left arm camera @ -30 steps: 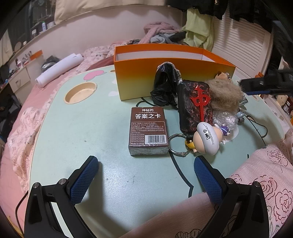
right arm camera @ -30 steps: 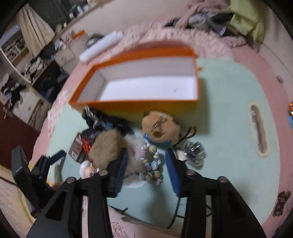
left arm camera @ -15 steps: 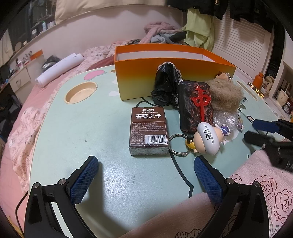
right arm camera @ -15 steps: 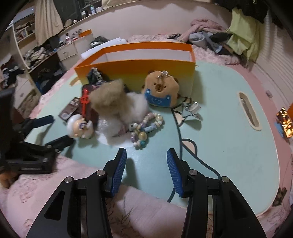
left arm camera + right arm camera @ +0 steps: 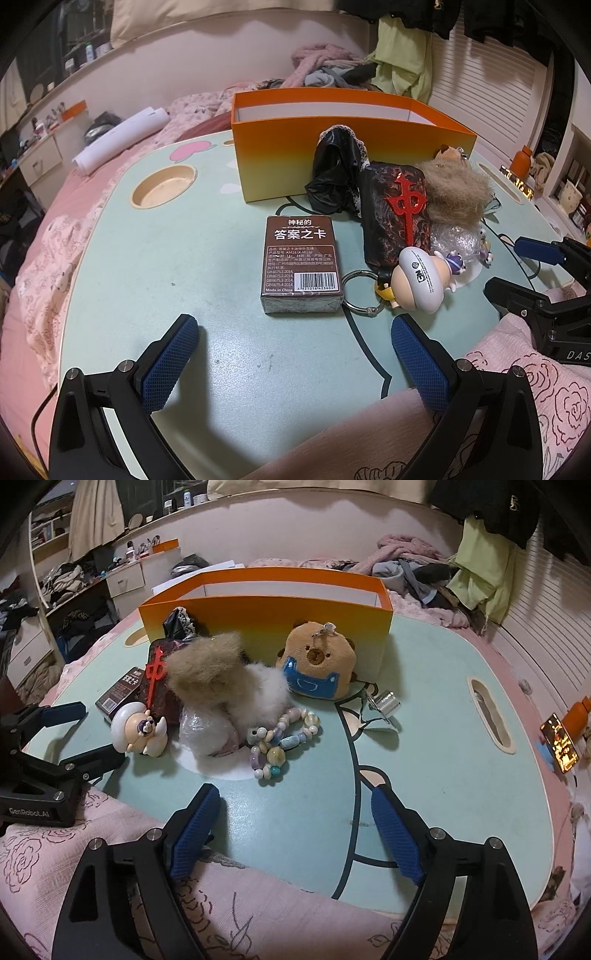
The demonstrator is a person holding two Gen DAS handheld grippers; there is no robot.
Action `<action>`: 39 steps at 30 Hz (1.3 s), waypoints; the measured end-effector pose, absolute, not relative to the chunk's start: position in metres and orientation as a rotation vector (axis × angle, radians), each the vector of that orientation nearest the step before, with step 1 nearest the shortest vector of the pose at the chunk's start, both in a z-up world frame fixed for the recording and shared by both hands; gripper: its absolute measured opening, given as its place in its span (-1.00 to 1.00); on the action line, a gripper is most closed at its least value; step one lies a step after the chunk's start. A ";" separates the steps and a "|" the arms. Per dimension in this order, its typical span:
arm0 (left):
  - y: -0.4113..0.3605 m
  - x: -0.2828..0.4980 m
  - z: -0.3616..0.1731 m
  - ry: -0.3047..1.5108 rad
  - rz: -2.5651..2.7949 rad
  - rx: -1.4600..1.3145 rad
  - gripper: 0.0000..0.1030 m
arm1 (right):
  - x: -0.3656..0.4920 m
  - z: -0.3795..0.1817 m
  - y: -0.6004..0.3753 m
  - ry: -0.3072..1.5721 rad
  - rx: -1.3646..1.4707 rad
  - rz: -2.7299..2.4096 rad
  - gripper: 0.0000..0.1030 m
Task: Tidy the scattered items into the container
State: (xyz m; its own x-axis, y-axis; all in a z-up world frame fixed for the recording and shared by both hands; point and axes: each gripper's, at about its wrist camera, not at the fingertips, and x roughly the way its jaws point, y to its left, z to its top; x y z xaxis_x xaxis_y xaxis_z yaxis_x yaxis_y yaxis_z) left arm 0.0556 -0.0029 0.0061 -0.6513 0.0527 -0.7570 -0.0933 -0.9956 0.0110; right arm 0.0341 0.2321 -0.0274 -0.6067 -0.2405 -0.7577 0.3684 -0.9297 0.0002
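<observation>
Centre frame on my table: one orange box behind, one card pack, one bead bracelet, one capybara plush; my left gripper gapes empty, my right gripper has just been opening, nothing between.

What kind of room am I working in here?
Most likely a bedroom. The pale green lap table stands on a bed with a pink rose-print quilt, clothes lie heaped behind the orange box, and a set of drawers with toiletries stands by the wall.
</observation>
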 end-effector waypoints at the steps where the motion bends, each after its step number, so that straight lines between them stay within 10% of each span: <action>1: -0.003 0.056 0.006 0.075 2.783 -1.273 1.00 | 0.034 -0.027 0.232 0.222 1.163 -2.536 0.64; 25: -0.033 0.039 0.028 -0.123 2.862 -1.152 0.98 | 0.032 -0.027 0.233 0.219 1.161 -2.535 0.66; 30: -0.021 0.020 0.022 -0.072 2.802 -1.197 0.55 | 0.033 -0.027 0.232 0.218 1.161 -2.535 0.66; 34: -0.020 0.017 0.017 -0.088 2.780 -1.210 -0.23 | 0.033 -0.027 0.233 0.218 1.161 -2.535 0.66; 39: -0.029 0.032 0.022 -0.144 2.829 -1.126 -0.23 | 0.032 -0.023 0.240 0.128 1.138 -2.521 0.65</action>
